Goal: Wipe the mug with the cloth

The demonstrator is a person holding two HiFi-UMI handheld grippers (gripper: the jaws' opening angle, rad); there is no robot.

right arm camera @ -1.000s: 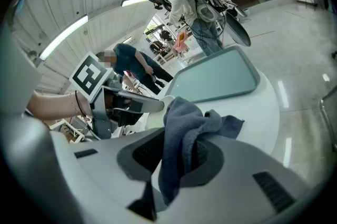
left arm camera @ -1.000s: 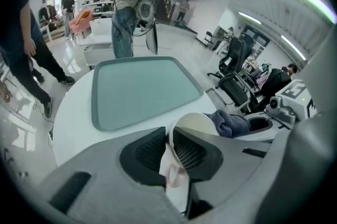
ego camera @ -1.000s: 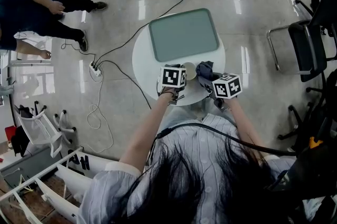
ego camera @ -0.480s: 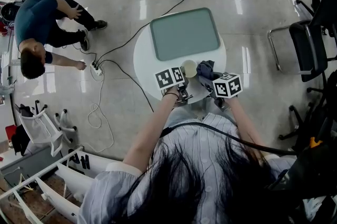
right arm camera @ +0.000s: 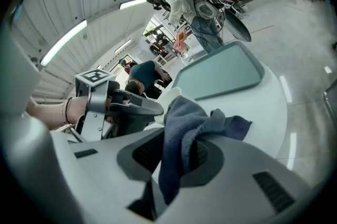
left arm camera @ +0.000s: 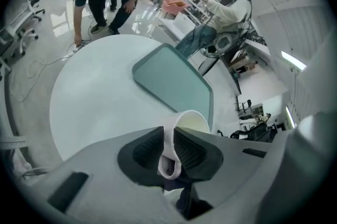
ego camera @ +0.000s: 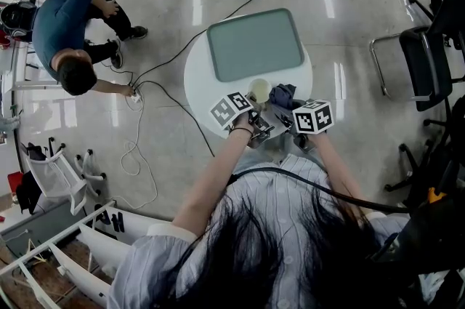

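**A:** Status of the left gripper (left arm camera: 169, 145)?

**B:** Jaws closed on the handle of the white ceramic mug (left arm camera: 191, 122). The mug is at the near edge of the round white table (left arm camera: 89, 107), on the near side of the grey-green rectangular tray (left arm camera: 174, 83), with its mouth tipped toward the tray.

**A:** And the right gripper (right arm camera: 176, 153)?

**B:** Jaws clamped on the dark blue crumpled cloth (right arm camera: 196, 122). The cloth's free end projects just right of the mug. Contact between them cannot be confirmed.

**A:** Surroundings?

**B:** A person in a dark teal top (ego camera: 71, 24) crouches on the floor, well left of the table.
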